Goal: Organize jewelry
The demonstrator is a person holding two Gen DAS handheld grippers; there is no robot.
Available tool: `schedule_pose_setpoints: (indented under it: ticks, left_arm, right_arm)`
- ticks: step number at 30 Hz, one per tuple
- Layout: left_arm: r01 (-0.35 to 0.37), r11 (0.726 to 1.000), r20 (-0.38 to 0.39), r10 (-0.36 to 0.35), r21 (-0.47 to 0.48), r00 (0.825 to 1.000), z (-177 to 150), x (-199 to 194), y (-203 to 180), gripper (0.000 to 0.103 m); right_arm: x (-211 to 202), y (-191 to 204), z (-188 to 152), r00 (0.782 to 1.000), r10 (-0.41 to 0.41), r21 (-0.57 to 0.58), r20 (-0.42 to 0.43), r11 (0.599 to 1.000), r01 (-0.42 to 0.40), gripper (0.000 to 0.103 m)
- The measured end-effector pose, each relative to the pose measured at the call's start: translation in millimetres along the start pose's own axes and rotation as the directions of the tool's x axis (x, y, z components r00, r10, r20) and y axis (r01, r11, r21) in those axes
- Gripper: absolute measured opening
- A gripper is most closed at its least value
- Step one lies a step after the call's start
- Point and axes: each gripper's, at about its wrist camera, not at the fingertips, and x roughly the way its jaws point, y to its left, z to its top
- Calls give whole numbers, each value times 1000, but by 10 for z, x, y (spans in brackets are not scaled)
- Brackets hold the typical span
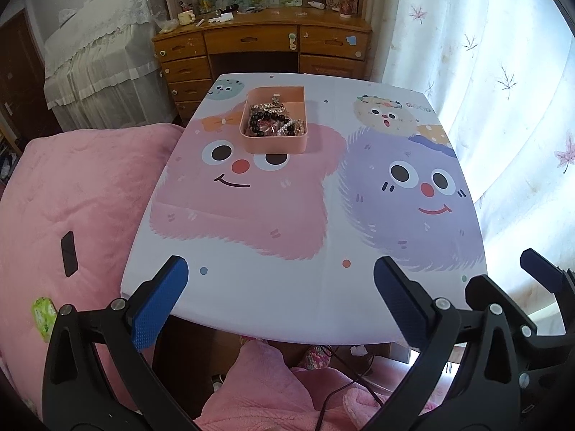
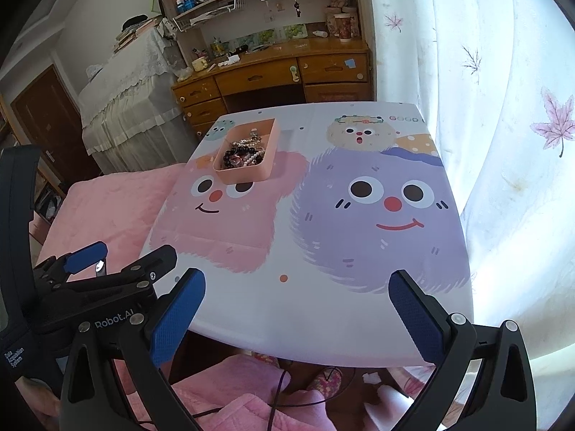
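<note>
1. Jewelry heap (image 1: 274, 119): dark bead bracelet, pearl-like strand, metallic chain pieces, all tangled inside shallow pink rectangular plastic tray (image 1: 275, 143); single items too small to separate.
2. Tray sits on far-left part of white tabletop with printed cartoon monster faces (image 1: 273, 287), just above pink monster's eyes, well apart from both tools.
3. Left gripper (image 1: 280, 296), black frame with blue textured pads: spread wide, nothing between, hovers over near table edge, tilted down.
4. Right gripper (image 2: 296, 310), same build: spread wide, empty, also at near edge.
5. Key relation: tray lies almost straight ahead of left gripper, ahead and off to the left of right gripper. Long axis of tray runs roughly away from the person, short wall facing the tools.
6. Left gripper judged better lined up; right would need a diagonal reach across the table.
7. Task stage, as judgement: no piece outside the tray, sorting looks either finished or not begun; cannot tell which.
</note>
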Motion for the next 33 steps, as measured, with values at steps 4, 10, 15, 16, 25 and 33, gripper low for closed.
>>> schedule_pose_setpoints:
  ticks: [4, 10, 15, 16, 25, 33]
  left_arm:
    - [6, 1000, 0, -6, 6, 1000, 14, 10, -13, 103]
    - [9, 1000, -1, -9, 23, 1000, 53, 36, -51, 103]
    - [11, 999, 0, -11, 32, 1000, 86, 51, -38, 103]
    - [12, 999, 0, -12, 32, 1000, 95, 49, -31, 103]
    - [-17, 999, 7, 17, 40, 1000, 160, 61, -15, 103]
    - [-38, 998, 21, 36, 53, 999, 203, 51, -39, 103]
  right_arm:
    - [-12, -12, 9, 1000, -9, 1, 5, 1000, 9, 103]
    - [21, -52, 28, 1000, -25, 18, 0, 1000, 25, 103]
    - [51, -49, 47, 999, -33, 24, 0, 999, 33, 103]
    - [53, -54, 52, 999, -32, 25, 0, 999, 32, 103]
    - [94, -39, 98, 999, -39, 24, -1, 999, 39, 103]
    - [146, -20, 159, 999, -47, 33, -3, 998, 47, 103]
